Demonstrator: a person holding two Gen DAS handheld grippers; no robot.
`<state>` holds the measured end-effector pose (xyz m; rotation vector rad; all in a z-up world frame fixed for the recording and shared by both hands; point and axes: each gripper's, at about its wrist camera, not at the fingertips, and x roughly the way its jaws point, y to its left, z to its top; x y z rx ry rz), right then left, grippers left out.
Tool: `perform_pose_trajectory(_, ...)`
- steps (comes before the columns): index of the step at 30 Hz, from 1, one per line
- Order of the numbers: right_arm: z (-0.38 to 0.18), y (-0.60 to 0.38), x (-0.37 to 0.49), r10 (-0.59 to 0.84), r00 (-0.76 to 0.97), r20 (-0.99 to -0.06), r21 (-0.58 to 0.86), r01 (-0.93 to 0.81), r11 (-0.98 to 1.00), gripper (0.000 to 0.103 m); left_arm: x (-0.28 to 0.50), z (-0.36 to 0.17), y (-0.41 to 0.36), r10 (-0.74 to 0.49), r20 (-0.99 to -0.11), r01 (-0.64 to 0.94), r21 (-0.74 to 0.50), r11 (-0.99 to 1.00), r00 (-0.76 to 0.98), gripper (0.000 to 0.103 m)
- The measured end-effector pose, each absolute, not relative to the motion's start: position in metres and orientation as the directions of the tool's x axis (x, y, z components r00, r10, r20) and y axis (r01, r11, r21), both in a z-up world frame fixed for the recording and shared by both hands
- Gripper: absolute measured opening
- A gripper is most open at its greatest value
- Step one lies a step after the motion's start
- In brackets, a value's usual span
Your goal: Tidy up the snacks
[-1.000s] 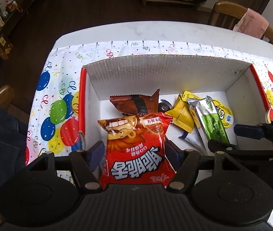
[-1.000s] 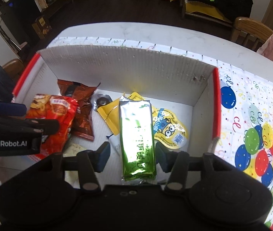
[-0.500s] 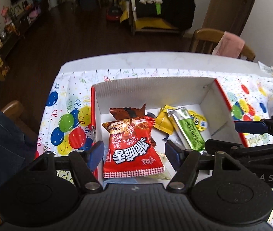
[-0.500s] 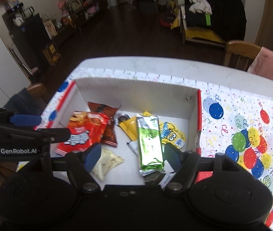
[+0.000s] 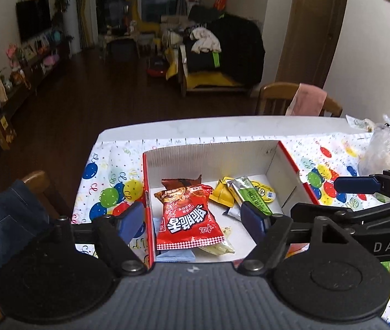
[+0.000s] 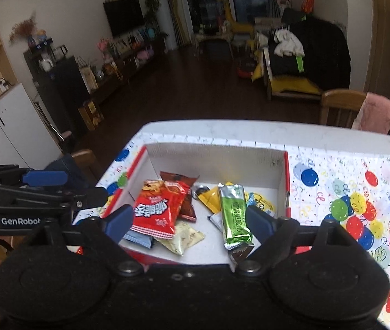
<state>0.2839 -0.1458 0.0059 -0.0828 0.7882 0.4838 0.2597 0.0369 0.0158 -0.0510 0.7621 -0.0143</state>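
A white cardboard box (image 5: 211,154) (image 6: 216,156) with red sides sits on a balloon-print tablecloth and holds several snacks. A red snack bag (image 5: 188,217) (image 6: 157,206) lies at its left, a green foil bar (image 5: 252,195) (image 6: 234,216) at its right. Between them lie a brown packet (image 5: 179,183) and a yellow packet (image 5: 222,195). My left gripper (image 5: 193,221) hovers above the red bag, jaws opening, nothing pressed between them. My right gripper (image 6: 188,221) hangs above the box front, jaws opening, clear of the green bar.
A clear plastic bag (image 5: 387,148) rests on the tablecloth (image 6: 346,192) right of the box. Wooden chairs stand at the far right (image 6: 343,107) and at the left with jeans draped (image 5: 5,220). Dark floor and living-room furniture lie beyond the table.
Both grippers let go of their packets and rose back from the box, tilting up. The red bag and the green bar now lie in the box, and both jaw pairs stand wider.
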Motion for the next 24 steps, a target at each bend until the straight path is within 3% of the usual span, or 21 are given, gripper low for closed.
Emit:
perform_pose_trajectory(6,0.009,-0.149,0.254,0.406,0.639,-0.653,0.097,-0.462,0.882,0.092,0.237,0.017,0.037,-0.051,-0.667,0.007,-0.07,0.998,0.743,0.079)
perform_pose_trajectory(8,0.009,-0.152,0.245,0.414,0.644,-0.643,0.104,-0.462,0.881,0.102,0.23,0.016,0.035,-0.055,-0.665,0.017,-0.064,0.998,0.745,0.08)
perform_pose_trajectory(14,0.005,-0.162,0.228,0.423,0.654,-0.627,0.135,-0.443,0.886,0.103,0.206,0.015,0.029,-0.075,-0.638,0.051,-0.055,0.997,0.766,0.084)
perform_pose_trajectory(20,0.005,-0.175,0.219,0.423,0.664,-0.616,0.154,-0.425,0.892,0.103,0.192,0.016,0.028,-0.105,-0.616,0.059,-0.095,0.994,0.78,0.101)
perform_pose_trajectory(24,0.005,-0.182,0.215,0.418,0.673,-0.61,0.167,-0.406,0.898,0.103,0.188,0.016,0.028,-0.109,-0.61,0.056,-0.104,0.993,0.785,0.103)
